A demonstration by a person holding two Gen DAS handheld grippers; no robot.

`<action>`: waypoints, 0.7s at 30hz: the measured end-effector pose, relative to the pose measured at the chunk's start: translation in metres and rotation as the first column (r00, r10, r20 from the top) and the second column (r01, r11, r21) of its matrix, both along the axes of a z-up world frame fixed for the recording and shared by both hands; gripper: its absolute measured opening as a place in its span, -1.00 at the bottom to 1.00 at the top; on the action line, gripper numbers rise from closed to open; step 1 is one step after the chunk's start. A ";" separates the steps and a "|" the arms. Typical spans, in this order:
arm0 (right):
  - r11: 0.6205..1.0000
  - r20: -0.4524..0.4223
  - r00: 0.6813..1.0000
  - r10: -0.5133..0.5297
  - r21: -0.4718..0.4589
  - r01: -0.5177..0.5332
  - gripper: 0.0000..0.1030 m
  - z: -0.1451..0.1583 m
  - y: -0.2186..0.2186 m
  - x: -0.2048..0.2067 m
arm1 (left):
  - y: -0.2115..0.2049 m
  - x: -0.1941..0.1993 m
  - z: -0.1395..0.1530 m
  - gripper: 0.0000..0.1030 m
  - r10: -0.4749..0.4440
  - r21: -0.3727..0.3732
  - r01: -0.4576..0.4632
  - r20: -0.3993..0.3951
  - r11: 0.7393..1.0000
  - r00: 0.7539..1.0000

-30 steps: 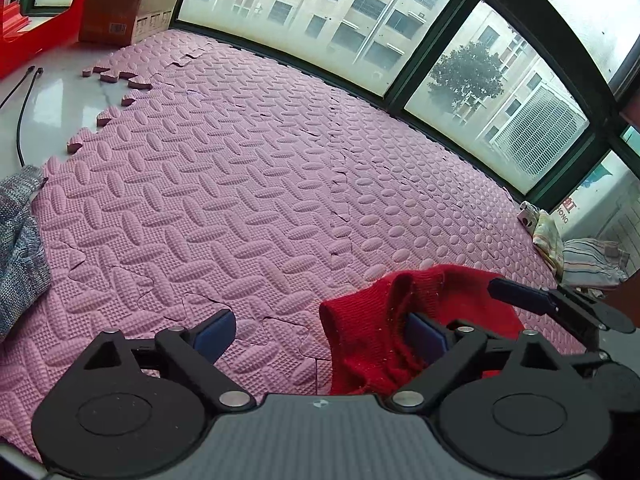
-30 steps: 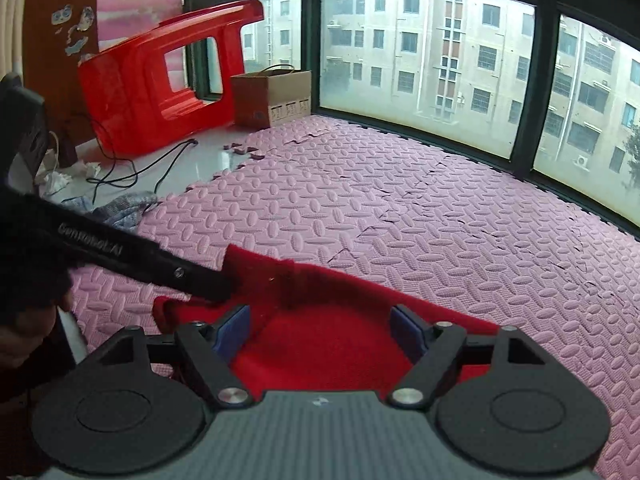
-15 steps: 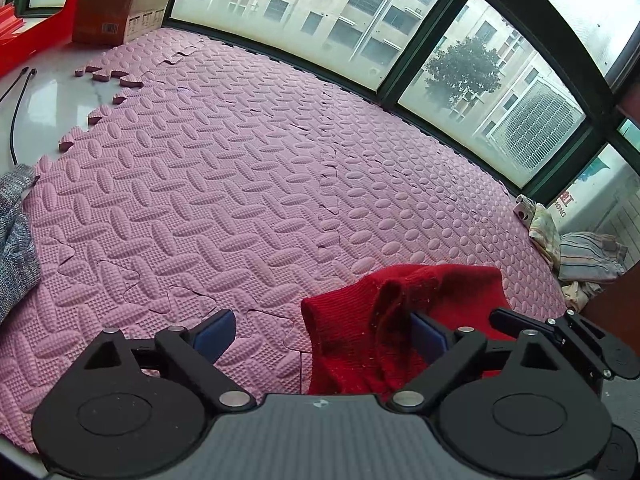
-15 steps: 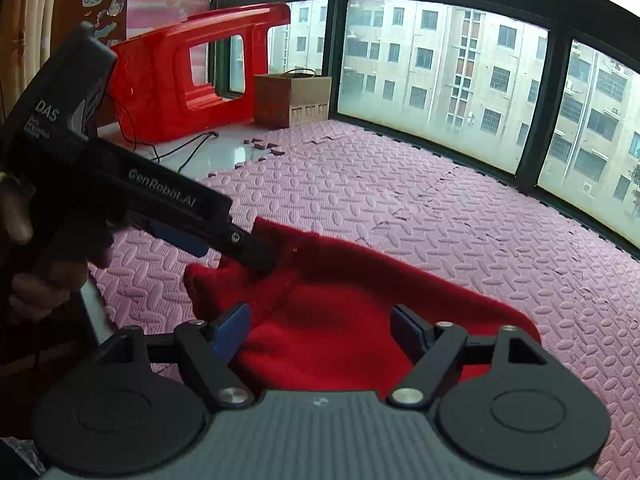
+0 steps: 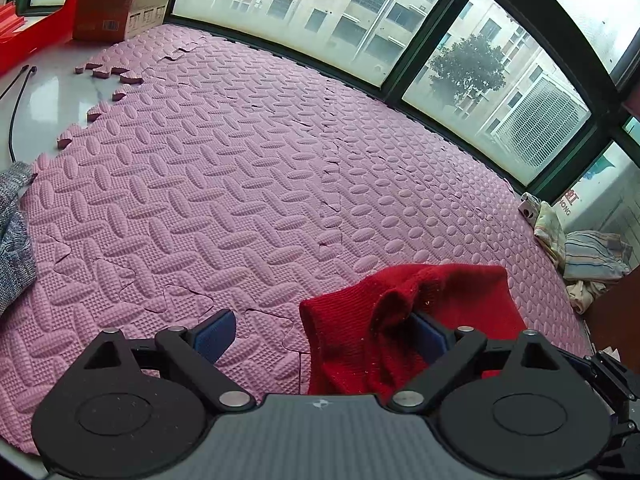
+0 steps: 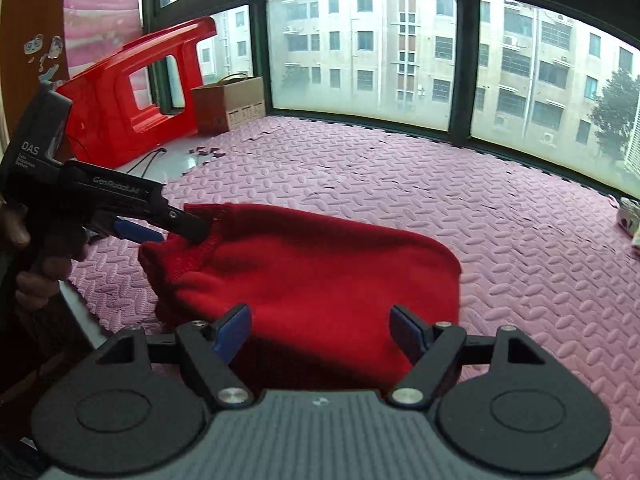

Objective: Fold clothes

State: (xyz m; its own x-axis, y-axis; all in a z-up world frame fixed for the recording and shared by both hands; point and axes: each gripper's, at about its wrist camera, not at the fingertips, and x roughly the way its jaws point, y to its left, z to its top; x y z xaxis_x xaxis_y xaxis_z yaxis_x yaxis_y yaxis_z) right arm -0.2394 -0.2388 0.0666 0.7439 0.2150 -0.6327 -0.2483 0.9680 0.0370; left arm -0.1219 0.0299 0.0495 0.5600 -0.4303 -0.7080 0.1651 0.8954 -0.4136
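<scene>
A red knit garment (image 6: 320, 264) lies bunched on the pink foam mat (image 6: 440, 184). In the left wrist view the garment (image 5: 360, 340) drapes over my right finger pad. My left gripper (image 5: 320, 334) is open, its jaws wide apart, with one finger tucked into the cloth's edge. From the right wrist view the left gripper (image 6: 176, 224) touches the garment's left corner. My right gripper (image 6: 322, 330) is open and hovers over the garment's near side, holding nothing.
A grey knit garment (image 5: 14, 236) lies at the mat's left edge. A cardboard box (image 6: 228, 102) and a red plastic stool (image 6: 132, 92) stand by the window. A pile of striped cloths (image 5: 592, 256) sits at the far right. A black cable (image 5: 16, 92) runs over the bare floor.
The right gripper has pulled back and up, showing more of the red garment. The left gripper has shifted so the garment sits more between its fingers. Both stay open.
</scene>
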 end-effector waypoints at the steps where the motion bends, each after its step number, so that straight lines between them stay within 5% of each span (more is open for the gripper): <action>1: 1.000 -0.024 1.000 -0.017 0.002 0.017 0.51 -0.005 -0.005 0.000 | 0.000 0.001 -0.001 0.82 0.002 0.001 -0.002 -0.003 1.000 1.000; 7: 0.999 -0.047 0.999 0.003 -0.052 -0.005 0.53 -0.022 -0.002 -0.001 | -0.005 0.000 0.007 0.81 -0.001 0.023 0.001 0.010 1.000 1.000; 14: 0.998 -0.004 1.000 -0.010 0.056 0.010 0.51 0.002 -0.021 0.011 | -0.022 0.009 0.027 0.81 -0.043 0.077 0.036 0.088 0.996 0.995; 21: 0.987 -0.050 0.996 -0.078 0.135 0.084 0.51 -0.007 -0.038 0.047 | -0.035 0.027 0.008 0.83 -0.062 0.124 0.057 0.034 0.991 0.998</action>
